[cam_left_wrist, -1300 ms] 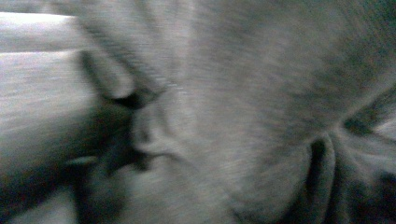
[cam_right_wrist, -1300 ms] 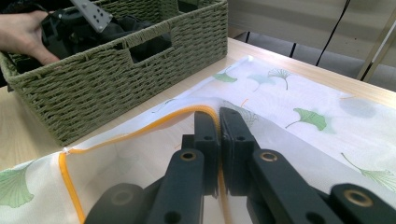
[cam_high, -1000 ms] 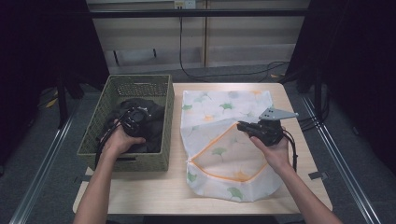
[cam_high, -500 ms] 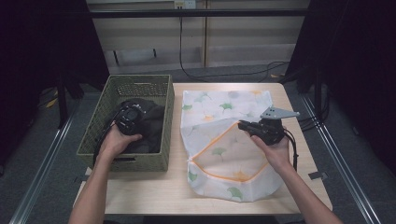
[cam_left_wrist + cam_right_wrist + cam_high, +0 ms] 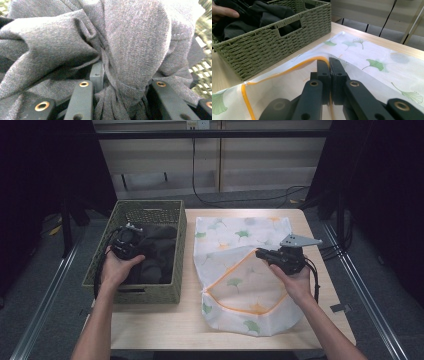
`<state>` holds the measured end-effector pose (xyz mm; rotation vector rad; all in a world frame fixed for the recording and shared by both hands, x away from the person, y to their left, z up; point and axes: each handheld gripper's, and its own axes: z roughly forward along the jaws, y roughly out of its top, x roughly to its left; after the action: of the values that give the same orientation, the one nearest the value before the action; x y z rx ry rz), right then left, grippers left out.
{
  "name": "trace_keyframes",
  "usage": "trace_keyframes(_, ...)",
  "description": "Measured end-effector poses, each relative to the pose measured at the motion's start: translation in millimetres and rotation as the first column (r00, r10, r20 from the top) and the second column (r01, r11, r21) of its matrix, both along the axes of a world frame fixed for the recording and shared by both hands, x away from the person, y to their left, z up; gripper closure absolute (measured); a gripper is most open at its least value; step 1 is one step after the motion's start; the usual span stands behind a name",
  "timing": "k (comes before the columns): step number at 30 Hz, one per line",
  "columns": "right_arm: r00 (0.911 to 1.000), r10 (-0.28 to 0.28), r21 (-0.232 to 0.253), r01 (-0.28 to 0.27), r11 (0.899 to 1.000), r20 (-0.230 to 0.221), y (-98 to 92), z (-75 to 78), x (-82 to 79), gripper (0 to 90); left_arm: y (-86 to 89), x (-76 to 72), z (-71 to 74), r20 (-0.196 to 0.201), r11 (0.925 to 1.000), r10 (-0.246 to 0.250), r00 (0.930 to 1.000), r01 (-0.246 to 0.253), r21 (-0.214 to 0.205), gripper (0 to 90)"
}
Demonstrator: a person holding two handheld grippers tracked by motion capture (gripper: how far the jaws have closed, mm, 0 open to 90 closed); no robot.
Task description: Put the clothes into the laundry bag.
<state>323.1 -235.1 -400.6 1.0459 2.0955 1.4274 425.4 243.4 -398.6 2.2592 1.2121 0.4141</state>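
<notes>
Nearest to the person, the front part of the white laundry bag [image 5: 245, 300] lies flat on the wooden table [image 5: 150, 320]. The bag has a print of green and yellow leaves and an orange edge [image 5: 235, 270] around its opening. The right hand [image 5: 295, 282] holds the right gripper [image 5: 260, 253] over the middle of the bag. In the right gripper view, its two jaws are pressed together on the orange edge [image 5: 312, 60], and this edge is lifted a little from the layer below, so the mouth of the bag stands partly open. The rest of the bag spreads away toward the far side of the table.

To the left of the bag, touching or just beside it, stands the green woven basket [image 5: 100, 265], with one cut handle hole in its near wall. The left hand [image 5: 117, 267] reaches into the basket from the near side and holds the left gripper [image 5: 131, 239] over the dark grey garment [image 5: 157, 252] that lies inside. The jaws of the left gripper have just been closing, and in the left gripper view a thick fold of the grey garment [image 5: 130, 50] is bunched between them, so they pinch the cloth. The woven wall of the basket [image 5: 202, 65] shows at the right side of that view.

Behind the table there is a low pale cabinet [image 5: 215, 167], and a black cable [image 5: 240, 200] lies on the grey floor in front of it.
</notes>
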Motion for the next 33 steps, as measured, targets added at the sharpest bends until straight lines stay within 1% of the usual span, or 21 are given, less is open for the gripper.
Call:
trace_keyframes(1,1.0000,-0.002,0.000,0.002,1.000,-0.001,-0.3,0.8,-0.4,88.1,2.7,-1.6,2.6,0.015,0.9998,0.008,0.9999,-0.008,-0.015,67.6)
trace_keyframes(2,1.0000,-0.004,0.006,0.004,1.000,0.000,-0.4,1.5,-0.6,88.3,5.1,-3.6,4.4,0.038,0.9986,0.029,0.9989,-0.027,-0.046,67.7)
trace_keyframes(3,1.0000,-0.006,0.007,0.006,1.000,0.002,-0.7,2.1,-0.8,88.5,9.8,-4.8,8.0,0.044,0.9981,0.024,0.9987,-0.021,-0.058,67.8)
trace_keyframes(4,1.0000,-0.006,0.008,0.006,1.000,0.002,-0.7,2.6,-1.1,88.7,12.7,-6.7,10.4,0.071,0.9960,0.047,0.9964,-0.041,-0.079,67.9)
trace_keyframes(6,1.0000,-0.003,0.010,0.003,1.000,0.001,-1.1,2.9,-1.0,89.1,20.0,-8.9,16.1,0.091,0.9928,0.051,0.9945,-0.041,-0.113,68.1)
trace_keyframes(7,1.0000,-0.002,0.011,0.002,1.000,0.000,-1.4,2.8,-0.7,89.2,22.8,-12.3,20.3,0.127,0.9897,0.061,0.9900,-0.044,-0.136,68.2)
trace_keyframes(8,1.0000,-0.004,0.015,0.004,1.000,-0.003,-1.6,2.6,-0.2,89.2,24.0,-14.9,23.2,0.149,0.9883,0.066,0.9867,-0.044,-0.146,68.4)
trace_keyframes(9,1.0000,-0.005,0.013,0.005,1.000,-0.002,-1.9,2.5,-0.1,89.1,27.0,-17.8,27.6,0.163,0.9835,0.069,0.9841,-0.040,-0.176,68.4)
trace_keyframes(11,1.0000,-0.006,0.020,0.006,1.000,0.000,-2.5,2.6,0.5,89.1,30.9,-20.8,32.8,0.187,0.9789,0.076,0.9794,-0.037,-0.201,68.4)
trace_keyframes(13,1.0000,-0.008,0.025,0.008,1.000,-0.005,-2.9,2.8,0.3,89.1,33.9,-22.6,36.7,0.208,0.9774,0.089,0.9740,-0.045,-0.207,68.5)
trace_keyframes(15,1.0000,-0.008,0.022,0.008,1.000,-0.001,-2.4,3.0,-0.3,89.2,37.0,-23.5,39.3,0.221,0.9727,0.101,0.9700,-0.050,-0.227,68.5)
trace_keyframes(16,1.0000,-0.004,0.022,0.004,1.000,0.001,-2.4,3.1,-0.5,89.2,39.0,-23.9,40.5,0.225,0.9685,0.108,0.9685,-0.051,-0.244,68.5)
trace_keyframes(17,1.0000,-0.002,0.023,0.002,1.000,0.003,-2.4,3.1,-0.3,89.2,41.3,-23.5,42.0,0.223,0.9653,0.102,0.9695,-0.042,-0.258,68.5)
trace_keyframes(18,1.0000,-0.005,0.023,0.005,1.000,-0.001,-2.4,3.1,-0.5,89.2,42.2,-23.7,43.4,0.230,0.9642,0.102,0.9680,-0.039,-0.262,68.4)
trace_keyframes(19,1.0000,-0.007,0.023,0.007,1.000,-0.003,-2.3,3.0,-0.5,89.2,43.0,-24.2,45.9,0.237,0.9656,0.099,0.9664,-0.036,-0.258,68.5)
trace_keyframes(21,1.0000,-0.003,0.023,0.003,1.000,-0.003,-2.2,2.4,-0.2,89.2,46.5,-25.7,51.6,0.246,0.9600,0.110,0.9631,-0.039,-0.277,68.5)
trace_keyframes(26,1.0000,-0.001,0.024,0.001,1.000,-0.002,-2.0,2.3,0.0,89.3,48.5,-31.5,61.2,0.293,0.9529,0.123,0.9482,-0.031,-0.302,68.7)
trace_keyframes(28,1.0000,-0.005,0.024,0.005,1.000,-0.003,-2.2,2.4,0.1,89.3,48.6,-33.7,64.4,0.308,0.9466,0.127,0.9427,-0.023,-0.322,68.8)
trace_keyframes(29,1.0000,-0.009,0.027,0.009,1.000,-0.005,-2.2,2.5,-0.1,89.2,49.0,-35.1,67.0,0.326,0.9437,0.129,0.9365,-0.015,-0.331,68.8)
trace_keyframes(31,1.0000,-0.009,0.028,0.009,1.000,-0.004,-2.3,3.0,-0.5,89.3,47.9,-36.6,71.6,0.347,0.9471,0.123,0.9298,-0.006,-0.321,68.8)
trace_keyframes(33,1.0000,-0.009,0.028,0.009,1.000,-0.004,-2.4,2.9,-0.4,89.2,46.5,-37.3,76.0,0.354,0.9454,0.123,0.9270,-0.001,-0.326,68.9)
